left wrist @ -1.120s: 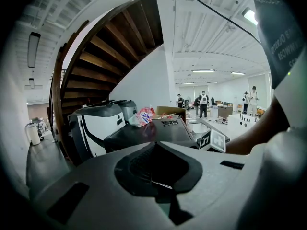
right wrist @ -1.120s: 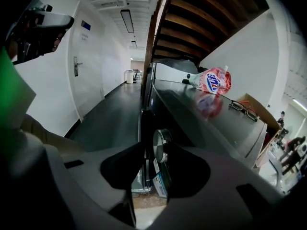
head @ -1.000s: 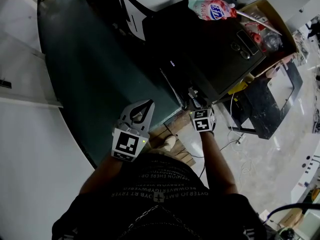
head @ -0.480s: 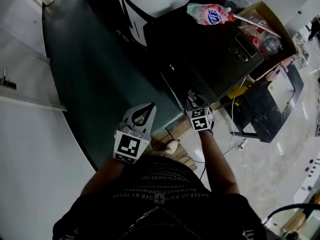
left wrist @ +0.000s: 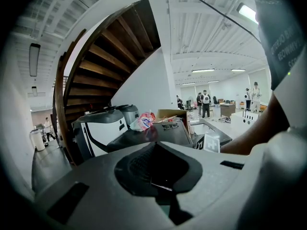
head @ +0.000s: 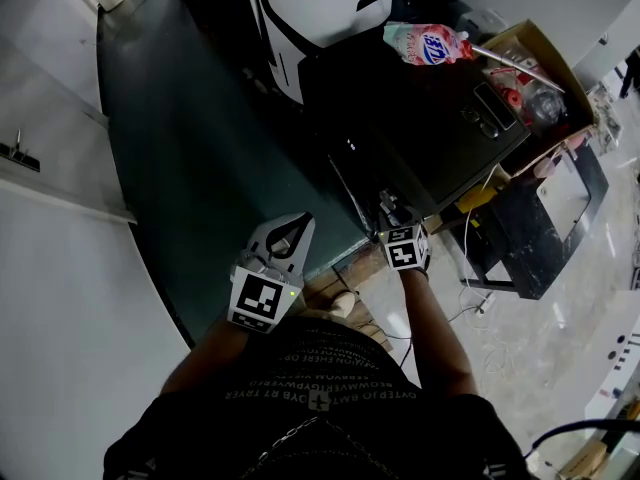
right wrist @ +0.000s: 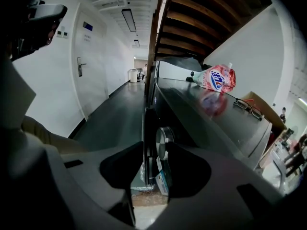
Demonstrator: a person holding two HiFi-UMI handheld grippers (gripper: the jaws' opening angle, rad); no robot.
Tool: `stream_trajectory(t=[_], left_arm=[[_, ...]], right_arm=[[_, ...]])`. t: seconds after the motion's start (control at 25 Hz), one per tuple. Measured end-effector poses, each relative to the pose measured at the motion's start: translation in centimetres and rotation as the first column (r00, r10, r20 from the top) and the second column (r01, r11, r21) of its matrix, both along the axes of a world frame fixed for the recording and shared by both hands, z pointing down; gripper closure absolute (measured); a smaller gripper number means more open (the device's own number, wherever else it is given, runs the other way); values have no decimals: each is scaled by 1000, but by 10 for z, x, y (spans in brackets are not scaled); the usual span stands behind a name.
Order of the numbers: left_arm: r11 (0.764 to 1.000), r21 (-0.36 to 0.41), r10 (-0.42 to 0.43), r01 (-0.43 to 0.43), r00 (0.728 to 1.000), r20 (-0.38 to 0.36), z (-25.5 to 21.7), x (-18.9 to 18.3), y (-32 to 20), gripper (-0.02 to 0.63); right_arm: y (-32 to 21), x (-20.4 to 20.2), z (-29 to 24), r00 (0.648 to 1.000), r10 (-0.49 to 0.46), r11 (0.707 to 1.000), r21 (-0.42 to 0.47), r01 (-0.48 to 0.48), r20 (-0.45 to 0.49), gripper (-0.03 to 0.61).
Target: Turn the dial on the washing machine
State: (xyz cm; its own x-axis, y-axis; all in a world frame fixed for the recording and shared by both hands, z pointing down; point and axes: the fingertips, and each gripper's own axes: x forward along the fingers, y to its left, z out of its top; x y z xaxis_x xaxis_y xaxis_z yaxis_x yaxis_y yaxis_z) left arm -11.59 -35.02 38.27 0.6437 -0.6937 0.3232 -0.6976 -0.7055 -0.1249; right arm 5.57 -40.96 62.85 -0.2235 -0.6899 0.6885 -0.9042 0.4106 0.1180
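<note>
Dial (right wrist: pixel 163 142) on washing machine (head: pixel 430 118) front panel sits between jaws of right hand-held gripper (right wrist: pixel 154 152), which have just been opening, pads seemingly off it. Left hand-held gripper (head: pixel 298 222) closed, empty, idle beside machine. Turn likely finished; only withdrawal seems left.

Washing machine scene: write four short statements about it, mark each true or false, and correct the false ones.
1. A pink pouch lies on top of the washing machine. True.
2. The glasses sit inside the cardboard box. False: they lie on the machine's top.
3. The left gripper holds the dial. False: it is shut, empty and apart from the machine.
4. The dial stands between the jaws of the right gripper. True; they have just been opening.
</note>
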Motion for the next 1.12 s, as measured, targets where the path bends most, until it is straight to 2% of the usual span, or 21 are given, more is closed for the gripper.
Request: stream_trajectory(t=[0.24,0.44,1.12], left_arm=[[1000,14,-2,2,1000,2,-5,-4,1,607],[1000,18,10,-10,1000,10,-6,-1,7,607],[1000,23,-2,2,1000,-2,-9,-6,8,607]], right_arm=[[-1,-3,-1,1000,-15,1000,5,15,1,433],[-9,-11,-18,999,-33,999,44,33,8,430],[1,-5,0,999,-30,999,-20,30,-21,425]])
